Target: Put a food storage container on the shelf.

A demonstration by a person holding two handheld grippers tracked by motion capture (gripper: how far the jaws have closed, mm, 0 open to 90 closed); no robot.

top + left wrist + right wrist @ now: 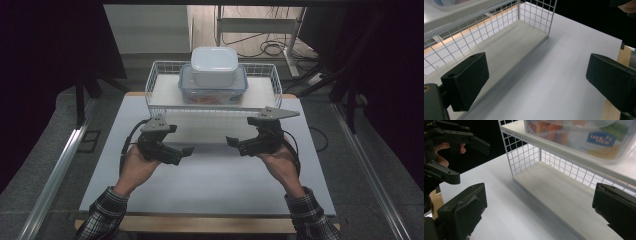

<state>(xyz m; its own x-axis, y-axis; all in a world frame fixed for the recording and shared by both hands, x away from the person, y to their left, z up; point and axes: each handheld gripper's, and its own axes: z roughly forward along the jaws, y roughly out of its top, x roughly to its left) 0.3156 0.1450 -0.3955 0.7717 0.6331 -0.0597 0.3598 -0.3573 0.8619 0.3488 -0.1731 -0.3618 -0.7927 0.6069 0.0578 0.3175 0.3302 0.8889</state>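
Both hands hover low over the counter (210, 175), palms up. The left gripper (186, 151) points toward three o'clock and the right gripper (232, 142) toward nine. Both sets of jaws gape, empty, near the wire rack (165, 100).

Lab, dark curtains (45, 60), floor cables (260, 47), test table (210, 175)

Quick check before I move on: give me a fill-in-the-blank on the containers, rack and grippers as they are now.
1. The white container sits on top of the ____ container with the blue-rimmed lid.
2. Both containers rest on the rack's ____ shelf.
3. The left gripper and right gripper both have their jaws ____.

Missing words: clear; upper; open
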